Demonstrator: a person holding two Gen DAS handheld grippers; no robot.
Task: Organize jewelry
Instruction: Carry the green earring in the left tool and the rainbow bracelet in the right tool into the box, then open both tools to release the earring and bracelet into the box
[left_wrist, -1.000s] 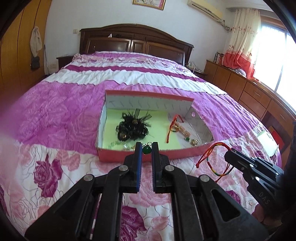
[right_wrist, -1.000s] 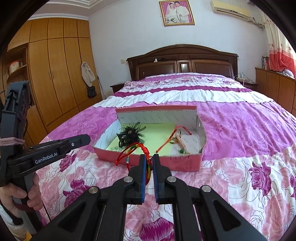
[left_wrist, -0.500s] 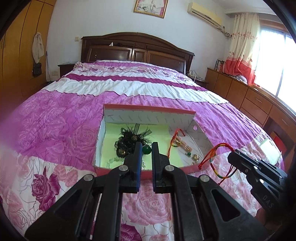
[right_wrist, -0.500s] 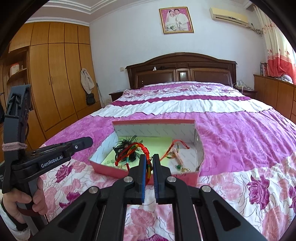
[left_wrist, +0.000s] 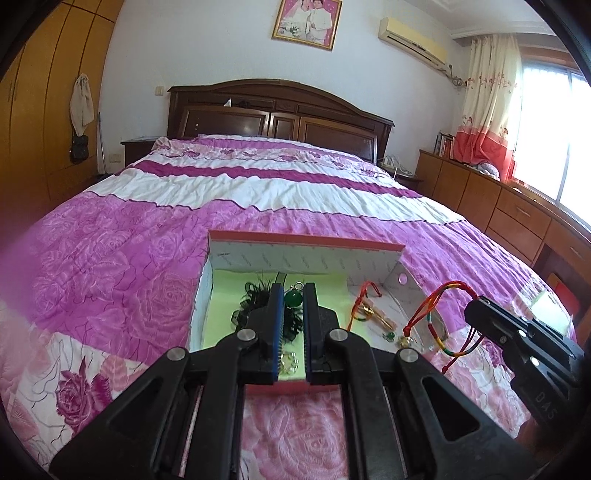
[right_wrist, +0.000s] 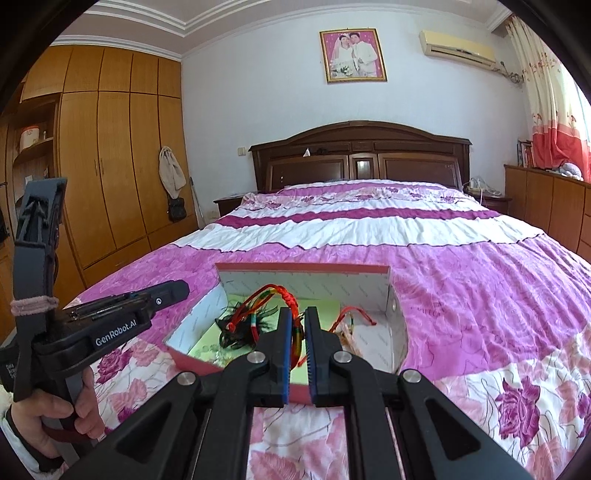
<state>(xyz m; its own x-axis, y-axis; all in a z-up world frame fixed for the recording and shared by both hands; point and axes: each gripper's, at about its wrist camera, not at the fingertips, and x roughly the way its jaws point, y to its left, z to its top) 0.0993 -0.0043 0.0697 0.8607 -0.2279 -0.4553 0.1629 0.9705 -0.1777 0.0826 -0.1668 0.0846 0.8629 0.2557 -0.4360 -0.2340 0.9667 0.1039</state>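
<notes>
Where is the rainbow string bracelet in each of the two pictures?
Left wrist view: the rainbow string bracelet hangs at lower right from the right gripper.
Right wrist view: it loops at the centre, pinched in that gripper.
Shared landmark: the pink box on the bed.

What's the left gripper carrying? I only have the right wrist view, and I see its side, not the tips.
Observer: The left gripper is shut on a green pendant with a silver loop.
Operator: Is it over the box yet?
Observer: Its tips line up over the box's green floor, by the black feather piece; its height above I can't judge.
Operator: Anything behind my fingers?
Observer: Small pale beads lie near the box's front wall.
</notes>
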